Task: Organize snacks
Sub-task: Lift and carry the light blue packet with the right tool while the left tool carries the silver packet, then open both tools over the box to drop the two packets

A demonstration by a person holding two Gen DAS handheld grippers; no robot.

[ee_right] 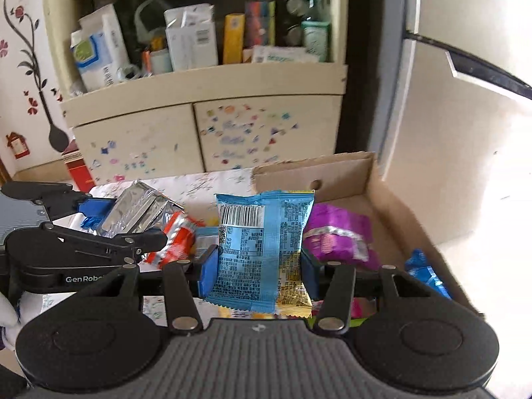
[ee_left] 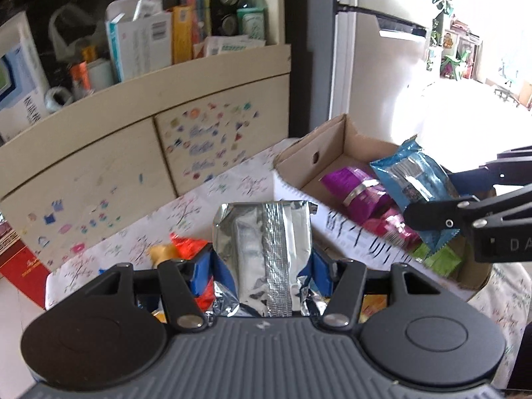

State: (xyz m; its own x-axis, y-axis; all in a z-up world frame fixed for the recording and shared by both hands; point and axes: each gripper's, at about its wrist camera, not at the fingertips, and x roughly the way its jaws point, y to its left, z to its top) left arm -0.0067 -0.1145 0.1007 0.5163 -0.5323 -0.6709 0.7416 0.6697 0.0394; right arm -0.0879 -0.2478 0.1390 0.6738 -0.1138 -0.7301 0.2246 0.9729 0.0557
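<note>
— Where do the snacks stand right now?

— Each tool has one. The left gripper [ee_left: 262,266] is clamped on a silver foil packet [ee_left: 262,252], lifted above the loose snacks on the flowered tablecloth [ee_left: 206,196]. The right gripper [ee_right: 259,266] is pinched on a blue packet [ee_right: 262,249], held over the cardboard box [ee_right: 372,179].

— What is already in the box?

— A purple packet [ee_right: 339,236], a pink one and a green one [ee_left: 442,261] at least. An orange-and-red wrapper [ee_right: 176,239] and some others lie outside it, on the table.

— How will these packets handle?

— Light and soft, I'd judge — puffed with air, with slick film that crinkles. The foil one looks creased where the blue pads [ee_left: 321,266] press it. A hard squeeze could crush what is inside; a weak one could let the film slide.

— So where should one take hold?

— Across the middle of the body, as both do now, or on the flat crimped seam at an end, which is stiffer and gives less.
</note>
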